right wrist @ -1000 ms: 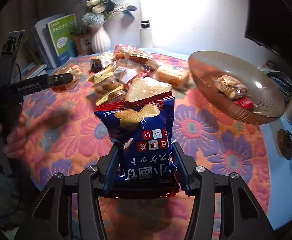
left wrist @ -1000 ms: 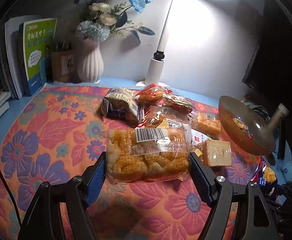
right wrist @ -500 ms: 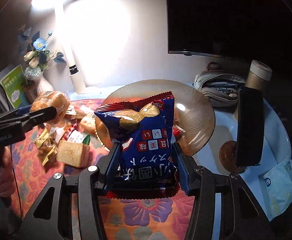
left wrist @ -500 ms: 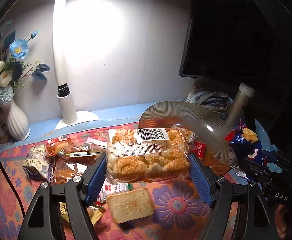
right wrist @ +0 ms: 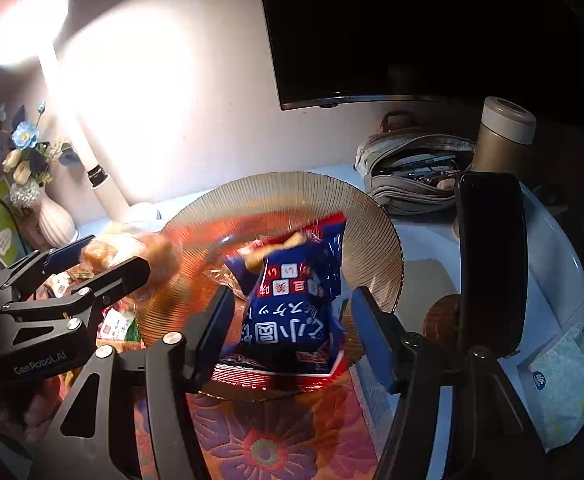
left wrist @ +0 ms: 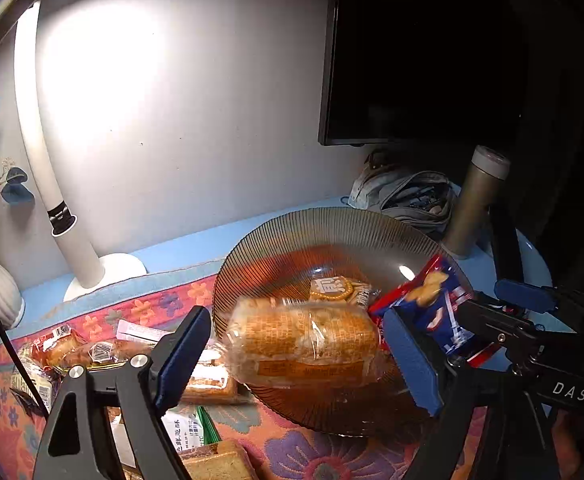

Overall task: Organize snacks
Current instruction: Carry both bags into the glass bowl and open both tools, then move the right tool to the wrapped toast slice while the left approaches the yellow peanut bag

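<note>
Blue pads lined both fingers of the left gripper (left wrist: 296, 356), whose jaws had just been opening and stood wide. Between them, not pressed by either pad, a clear bag of golden bread (left wrist: 304, 340) lay in the ribbed brown glass plate (left wrist: 324, 228), with a gap on its left side and the right pad just beside its end. The right gripper (right wrist: 292, 320) had also just been opening its jaws; they stood apart from the blue and red snack bag (right wrist: 292, 300), which sat between them over the near rim of the same plate, a little blurred. From the left wrist view this blue bag showed at the right edge of the plate, just beside the bread. One small round-labelled packet (left wrist: 334, 290) lay deeper in the plate behind the bread. Left of the plate, several more wrapped snacks (left wrist: 91, 350) were scattered on the orange flowered cloth (left wrist: 320, 456) that covered the surface. Farther out stood a white lamp (left wrist: 51, 184), a white ribbed vase with flowers (right wrist: 53, 216), a grey pouch (right wrist: 416, 176) and a tan bottle (right wrist: 504, 136). A dark screen (right wrist: 412, 28) hung on the wall behind.
</note>
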A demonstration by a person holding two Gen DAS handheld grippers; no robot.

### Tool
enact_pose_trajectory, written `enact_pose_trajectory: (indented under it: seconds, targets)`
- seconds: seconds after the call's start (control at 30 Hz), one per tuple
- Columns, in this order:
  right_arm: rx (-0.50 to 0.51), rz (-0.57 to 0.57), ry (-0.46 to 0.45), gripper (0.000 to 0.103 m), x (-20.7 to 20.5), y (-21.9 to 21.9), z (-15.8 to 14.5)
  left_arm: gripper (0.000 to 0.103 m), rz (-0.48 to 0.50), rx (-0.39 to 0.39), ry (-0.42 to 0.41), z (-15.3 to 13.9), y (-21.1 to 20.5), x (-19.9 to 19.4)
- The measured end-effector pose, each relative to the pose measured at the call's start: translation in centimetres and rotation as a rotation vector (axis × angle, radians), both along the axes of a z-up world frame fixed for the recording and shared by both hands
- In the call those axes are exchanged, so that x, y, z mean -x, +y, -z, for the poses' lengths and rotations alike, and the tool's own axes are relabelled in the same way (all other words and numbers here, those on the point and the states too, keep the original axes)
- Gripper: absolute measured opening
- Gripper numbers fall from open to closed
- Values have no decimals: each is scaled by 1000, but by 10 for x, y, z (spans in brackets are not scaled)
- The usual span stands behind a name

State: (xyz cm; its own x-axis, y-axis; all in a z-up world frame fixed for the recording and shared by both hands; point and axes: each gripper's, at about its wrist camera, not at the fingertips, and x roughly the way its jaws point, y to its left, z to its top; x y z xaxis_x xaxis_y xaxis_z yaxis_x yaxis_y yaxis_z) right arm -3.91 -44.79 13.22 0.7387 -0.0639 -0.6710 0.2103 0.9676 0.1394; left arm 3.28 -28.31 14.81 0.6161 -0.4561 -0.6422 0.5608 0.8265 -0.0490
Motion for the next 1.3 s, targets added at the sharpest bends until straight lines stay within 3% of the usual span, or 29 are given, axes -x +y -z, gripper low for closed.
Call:
enact_pose_trajectory:
  seconds: [0.13,0.33,0.73,1.0,1.17,1.3]
  targets:
    - [-6,7,-3,67,4,-4,-1,91,-19,13,9,-4,18,-1]
    - [3,-27,6,67,15,10,-2,91,-103,76,-10,-21,77,10]
    - [-8,-228,8,67,24,91,-7,91,-314,123,-57,-43,220,45]
    - [32,-416,36,67,22,153,3,91,-346,144,74,1,271,49]
    - [117,-572,61,67,13,189,13,91,-343,198,186,35,266,43]
    - [124,-675,101,67,-4,202,24,91,-379,234,263,58,252,35]
